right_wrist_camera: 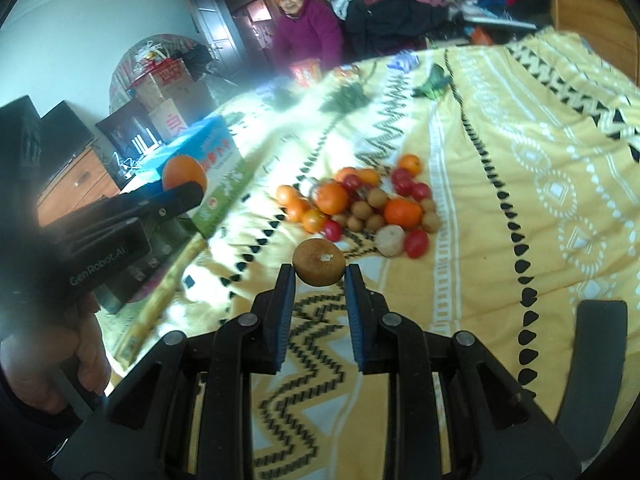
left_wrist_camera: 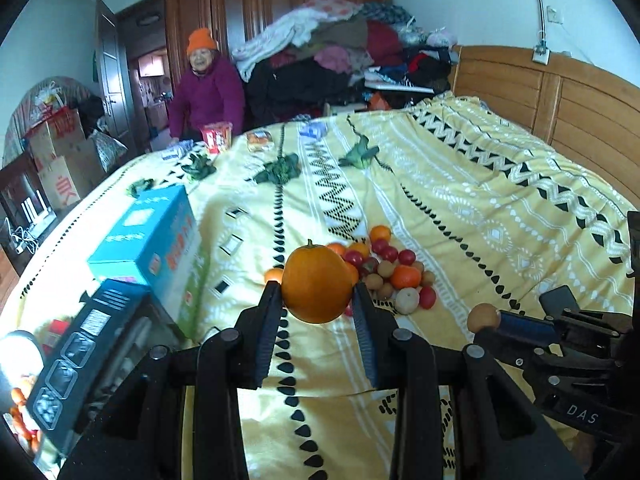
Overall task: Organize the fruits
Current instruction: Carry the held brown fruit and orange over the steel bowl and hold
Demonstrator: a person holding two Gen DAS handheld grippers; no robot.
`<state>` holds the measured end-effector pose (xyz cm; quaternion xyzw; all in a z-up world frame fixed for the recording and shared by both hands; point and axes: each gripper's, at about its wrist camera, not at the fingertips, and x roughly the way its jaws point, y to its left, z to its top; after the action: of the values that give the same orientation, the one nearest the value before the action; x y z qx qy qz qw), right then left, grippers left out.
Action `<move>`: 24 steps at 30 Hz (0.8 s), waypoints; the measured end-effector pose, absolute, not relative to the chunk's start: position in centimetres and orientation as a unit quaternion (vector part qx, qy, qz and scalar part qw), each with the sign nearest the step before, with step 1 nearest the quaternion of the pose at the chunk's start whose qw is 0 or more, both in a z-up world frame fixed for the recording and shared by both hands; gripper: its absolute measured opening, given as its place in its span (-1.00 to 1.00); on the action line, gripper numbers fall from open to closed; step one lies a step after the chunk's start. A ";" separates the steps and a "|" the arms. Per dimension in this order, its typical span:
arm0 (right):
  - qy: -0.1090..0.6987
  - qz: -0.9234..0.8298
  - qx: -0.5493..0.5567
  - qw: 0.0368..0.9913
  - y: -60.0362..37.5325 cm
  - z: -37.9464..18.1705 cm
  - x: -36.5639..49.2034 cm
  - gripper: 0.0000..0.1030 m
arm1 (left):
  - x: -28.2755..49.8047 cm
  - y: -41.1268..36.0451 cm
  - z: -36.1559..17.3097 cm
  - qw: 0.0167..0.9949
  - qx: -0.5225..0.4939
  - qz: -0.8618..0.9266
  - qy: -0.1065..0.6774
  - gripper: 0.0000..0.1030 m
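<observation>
The left gripper point(left_wrist_camera: 316, 294) is clenching one orange point(left_wrist_camera: 317, 283); the right gripper point(right_wrist_camera: 320, 280) is pinching one brown longan point(right_wrist_camera: 319, 267) above the fruit pile point(right_wrist_camera: 360, 204).

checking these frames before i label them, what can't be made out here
- Fruit pile, left wrist view: its near left part is hidden behind the held orange.
- Dark box, left wrist view: blurred; its contents are unreadable.
- Hand, right wrist view: blurred, cut off by the lens edge.
- Blue carton, right wrist view: glare washes out its top.

two tools point(left_wrist_camera: 316, 296), two boxes point(left_wrist_camera: 150, 240)
</observation>
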<state>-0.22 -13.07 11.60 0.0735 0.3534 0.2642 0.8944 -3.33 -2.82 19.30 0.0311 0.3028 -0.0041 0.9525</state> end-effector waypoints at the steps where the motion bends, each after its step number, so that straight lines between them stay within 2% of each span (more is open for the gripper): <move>1: 0.350 0.266 0.070 0.895 -12.7 12.0 -0.6 -0.50 | -3.8 -2.4 19.8 0.954 0.031 -0.002 0.298 -0.29; 17: 0.319 0.316 0.004 0.894 -4.9 16.8 -3.7 -0.50 | -9.4 5.8 23.0 0.962 -0.010 0.053 0.269 -0.29; 24: 0.308 0.354 -0.022 0.883 0.4 18.7 -4.4 -0.50 | -12.2 12.0 23.8 0.960 -0.040 0.098 0.259 -0.29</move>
<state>-4.44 0.43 18.72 -0.0217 0.3084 0.3539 0.8827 -12.15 12.01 23.78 -0.0403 0.2589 0.0975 0.9601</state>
